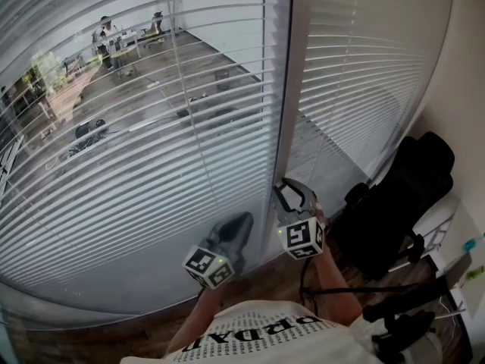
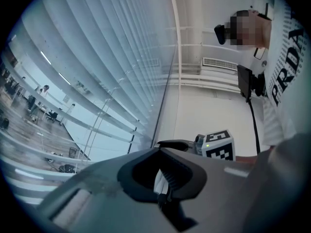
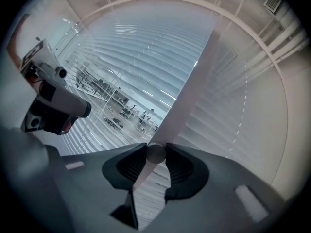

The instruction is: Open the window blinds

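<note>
White slatted blinds (image 1: 136,180) hang over the window, tilted enough that an office beyond shows between the slats. A second panel (image 1: 356,74) hangs to the right of a pale upright post (image 1: 294,67). My right gripper (image 1: 292,192) sits at the foot of that post. In the right gripper view a pale translucent tilt wand (image 3: 187,101) runs up from between the jaws, and my right gripper (image 3: 155,154) is shut on its rounded lower end. My left gripper (image 1: 236,226) points at the left panel's lower slats. Its jaws stand close together around a thin white sliver I cannot identify.
A black office chair (image 1: 402,203) stands close on the right, against a pale wall (image 1: 462,89). Thin ladder cords (image 1: 189,120) run down the left panel. The floor below the sill is wood (image 1: 280,283). From the left gripper view, the right gripper's marker cube (image 2: 217,147) shows just beyond.
</note>
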`<act>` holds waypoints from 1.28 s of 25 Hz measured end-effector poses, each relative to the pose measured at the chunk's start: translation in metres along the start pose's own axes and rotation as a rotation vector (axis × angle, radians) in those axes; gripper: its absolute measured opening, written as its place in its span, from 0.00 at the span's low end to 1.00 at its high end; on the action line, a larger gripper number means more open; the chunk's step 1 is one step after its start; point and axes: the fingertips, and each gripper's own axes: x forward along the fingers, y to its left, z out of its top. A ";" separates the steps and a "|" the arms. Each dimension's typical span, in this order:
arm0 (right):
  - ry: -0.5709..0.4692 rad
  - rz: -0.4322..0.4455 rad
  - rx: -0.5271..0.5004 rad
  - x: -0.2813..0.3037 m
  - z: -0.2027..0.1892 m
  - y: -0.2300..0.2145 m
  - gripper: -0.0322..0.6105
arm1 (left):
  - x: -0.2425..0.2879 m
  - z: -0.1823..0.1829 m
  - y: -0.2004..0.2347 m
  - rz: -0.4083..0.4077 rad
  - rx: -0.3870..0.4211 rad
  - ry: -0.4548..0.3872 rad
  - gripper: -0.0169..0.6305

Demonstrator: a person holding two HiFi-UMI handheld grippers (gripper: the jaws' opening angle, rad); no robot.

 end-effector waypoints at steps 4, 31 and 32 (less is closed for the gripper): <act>-0.010 0.001 0.045 0.000 0.000 -0.001 0.26 | 0.000 0.000 0.000 -0.004 0.000 -0.001 0.02; -0.081 0.017 0.501 0.000 -0.007 -0.008 0.25 | 0.001 0.004 0.001 -0.003 -0.006 0.005 0.02; -0.080 0.017 0.501 -0.001 -0.007 -0.008 0.25 | 0.002 0.004 0.001 -0.003 -0.006 0.005 0.02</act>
